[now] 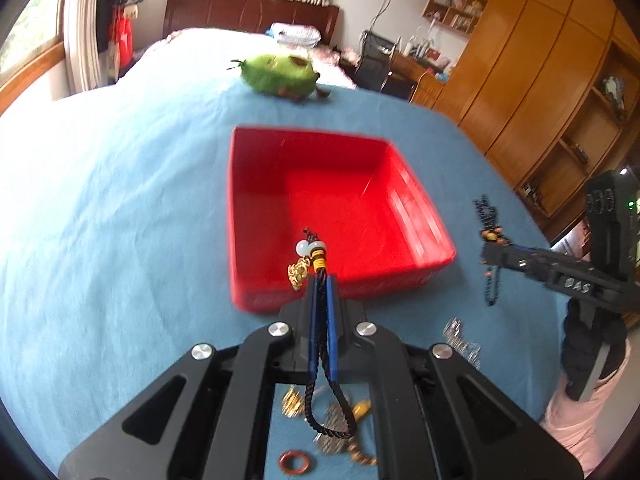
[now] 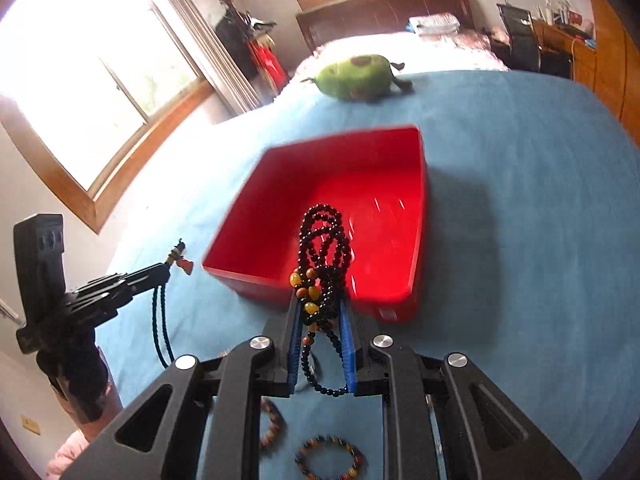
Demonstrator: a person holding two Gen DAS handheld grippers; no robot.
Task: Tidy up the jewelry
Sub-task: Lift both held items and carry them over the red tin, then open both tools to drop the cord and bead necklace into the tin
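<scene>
Both grippers held jewelry just short of the red tray.

A blue cloth (image 1: 120,184) covered the bed, the empty red tray (image 1: 424,216) at its centre and a green plush toy (image 1: 278,73) at twelve o'clock beyond. The left gripper (image 1: 321,280) was clamped on a dark cord pendant (image 1: 308,256); the right gripper (image 2: 320,308) pinched a black bead necklace (image 2: 324,240). Loose bracelets (image 2: 330,456) lay at six o'clock.

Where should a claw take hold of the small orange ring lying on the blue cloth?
Grip the orange ring across its band from straight above, one pad in the hole and one outside. It lies flat on the blue cloth, so a sideways approach probably finds no edge to catch.
</scene>
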